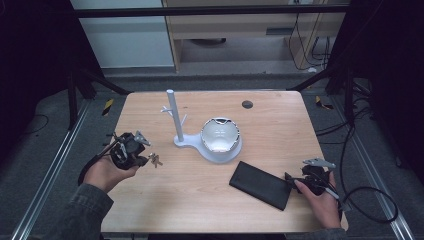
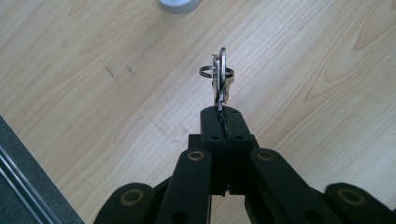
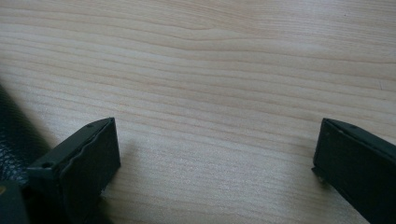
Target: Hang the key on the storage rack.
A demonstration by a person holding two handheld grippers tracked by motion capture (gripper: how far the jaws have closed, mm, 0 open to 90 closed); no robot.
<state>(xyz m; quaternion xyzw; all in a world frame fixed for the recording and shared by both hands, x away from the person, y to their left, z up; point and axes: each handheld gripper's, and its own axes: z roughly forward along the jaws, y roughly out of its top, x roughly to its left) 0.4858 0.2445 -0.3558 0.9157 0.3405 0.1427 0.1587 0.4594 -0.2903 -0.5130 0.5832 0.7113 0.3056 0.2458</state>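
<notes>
A bunch of silver keys on a ring point(image 2: 220, 77) sticks up from my left gripper point(image 2: 222, 114), whose jaws are shut on the key blades. From above, that gripper point(image 1: 145, 159) sits at the table's left with the keys point(image 1: 155, 160) just over the wood. A white stand with an upright post and side pegs point(image 1: 172, 112) joins a white bowl-shaped dish point(image 1: 220, 136) at mid table. My right gripper point(image 3: 212, 154) is open over bare wood, beside the black leather wallet point(image 1: 261, 184); the wallet's edge point(image 3: 14, 135) lies left of its jaws.
The wooden table point(image 1: 270, 125) has a dark round hole plug point(image 1: 247, 104) near its far edge. Black cables point(image 1: 370, 200) trail off the right side. Dark frame struts and grey floor surround the table.
</notes>
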